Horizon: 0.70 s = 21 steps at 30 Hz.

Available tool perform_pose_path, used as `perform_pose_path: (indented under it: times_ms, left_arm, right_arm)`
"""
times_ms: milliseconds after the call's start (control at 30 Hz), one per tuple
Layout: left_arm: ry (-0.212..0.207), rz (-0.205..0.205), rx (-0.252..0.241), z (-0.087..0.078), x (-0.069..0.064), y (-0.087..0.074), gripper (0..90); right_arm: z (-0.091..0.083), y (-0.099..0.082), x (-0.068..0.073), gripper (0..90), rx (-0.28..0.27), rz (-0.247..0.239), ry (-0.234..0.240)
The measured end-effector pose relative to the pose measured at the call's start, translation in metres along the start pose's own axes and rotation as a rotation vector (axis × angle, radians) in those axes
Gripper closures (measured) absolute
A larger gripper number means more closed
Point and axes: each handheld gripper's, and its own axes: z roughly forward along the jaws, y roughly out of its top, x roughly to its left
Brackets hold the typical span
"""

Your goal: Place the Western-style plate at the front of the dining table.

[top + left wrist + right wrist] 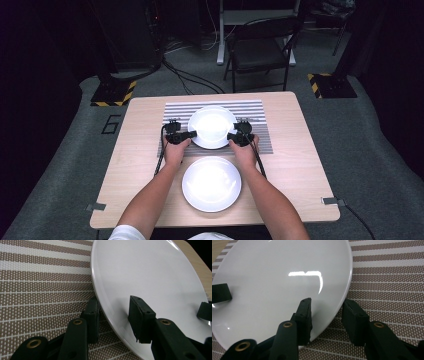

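A square light wooden table [135, 165] with pale woodgrain top carries the things. On its far half lies a rectangular woven placemat [257, 112] striped in brown and white, its long side running across the table; in the left gripper view [37, 285] and the right gripper view [392, 277] its mesh weave shows clearly. On the near half, directly on the bare wood, lies a round glossy white plate [211, 184], just short of the mat's near edge and close to the table's near edge
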Motion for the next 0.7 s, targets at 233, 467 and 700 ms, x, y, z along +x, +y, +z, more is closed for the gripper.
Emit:
perform_pose_path:
  times_ms: [233,467,700]
  left_arm:
    - [0.011,0.004,0.002,0.0020,-0.0001,-0.0005,61.3]
    - [0.013,0.017,0.020,0.0064,-0.0009,-0.0020,61.2]
    - [0.037,0.040,0.027,0.0076,-0.0037,-0.0008,61.5]
  right_arm:
    - [0.0022,-0.0009,-0.0007,59.6,0.011,0.002,-0.003]
    - [0.0067,-0.0014,-0.0021,59.5,0.027,0.022,-0.021]
    - [0.0080,-0.0009,-0.0035,58.9,0.043,0.047,-0.026]
